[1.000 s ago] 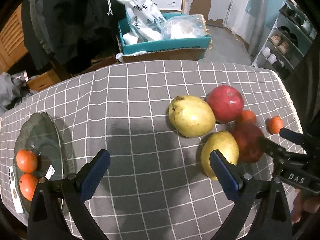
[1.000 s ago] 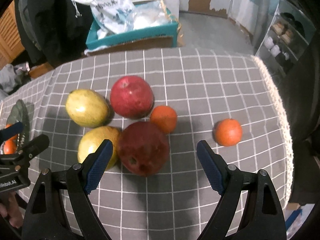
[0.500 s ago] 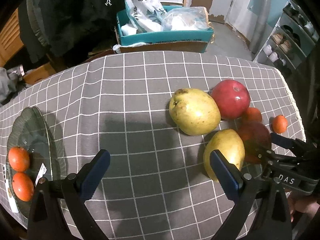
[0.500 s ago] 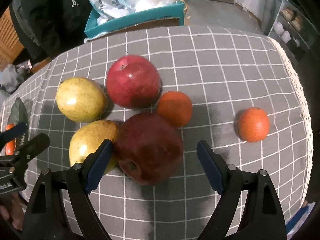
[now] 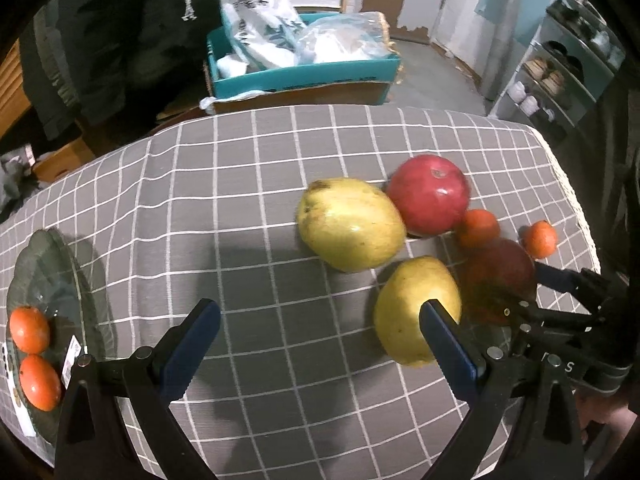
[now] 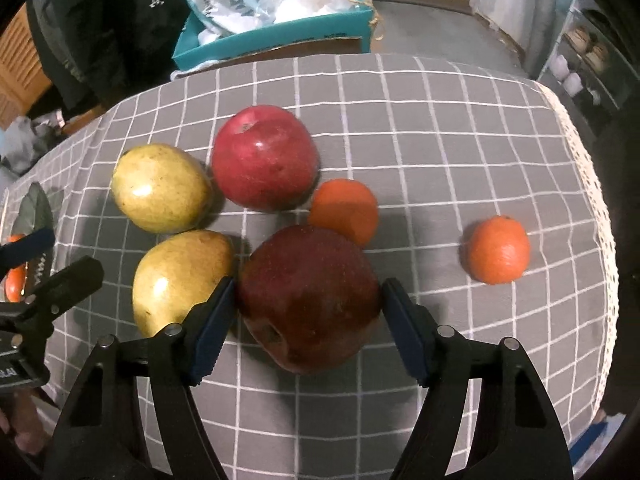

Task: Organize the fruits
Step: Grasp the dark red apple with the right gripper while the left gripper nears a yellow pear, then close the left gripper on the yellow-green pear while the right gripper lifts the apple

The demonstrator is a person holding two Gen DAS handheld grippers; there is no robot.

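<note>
Right wrist view showed my right gripper [image 6: 308, 312] closing around the dark red apple [image 6: 310, 298] on the worktop [image 6: 440, 128], pads at its flanks, not yet clearly pressing. My left gripper [image 5: 320, 340] hung open over bare cloth. I judged the round skin might slip, or my left pad might nudge the near yellow pear [image 6: 180, 280] touching it, rolling the neighbouring orange [image 6: 344, 210] away.

Right gripper [image 6: 308, 320]: black angular plastic arms, ribbed blue pads, silver pivot screws. Left gripper [image 5: 320, 344]: identical build. White lettering marks each gripper's body.
</note>
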